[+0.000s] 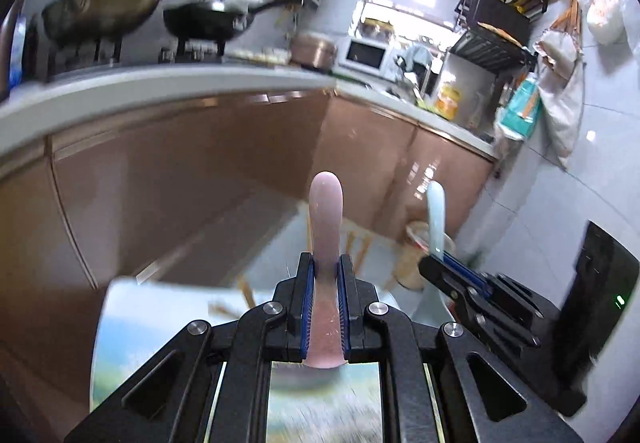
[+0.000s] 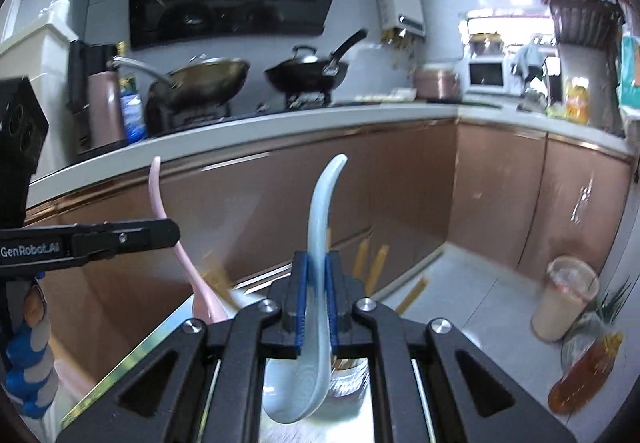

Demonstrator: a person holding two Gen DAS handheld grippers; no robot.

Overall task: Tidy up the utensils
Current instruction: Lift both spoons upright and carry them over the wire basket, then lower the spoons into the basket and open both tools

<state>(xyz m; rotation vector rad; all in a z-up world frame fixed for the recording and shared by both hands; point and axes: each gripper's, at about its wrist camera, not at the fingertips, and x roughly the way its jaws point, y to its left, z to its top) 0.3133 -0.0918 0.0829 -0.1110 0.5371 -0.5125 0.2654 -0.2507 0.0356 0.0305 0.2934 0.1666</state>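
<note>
My left gripper (image 1: 325, 263) is shut on a pink ceramic spoon (image 1: 326, 227), held upright with its handle pointing up and away. My right gripper (image 2: 316, 263) is shut on a pale blue ceramic spoon (image 2: 320, 227), handle up, bowl (image 2: 298, 391) hanging below the jaws. Each gripper shows in the other's view: the right one with the blue spoon (image 1: 434, 219) to my right, the left one (image 2: 120, 235) with the pink spoon (image 2: 168, 227) to my left. Both are lifted above a table where several wooden chopsticks (image 2: 372, 263) lie, blurred.
Brown cabinets (image 2: 400, 183) and a white counter (image 2: 240, 131) with two woks (image 2: 304, 77) stand ahead. A lidded drink cup (image 2: 564, 299) and a packet (image 2: 588, 367) sit at the right. A glass container (image 2: 348, 375) lies under the right gripper. A black device (image 1: 600, 307) stands right of the table.
</note>
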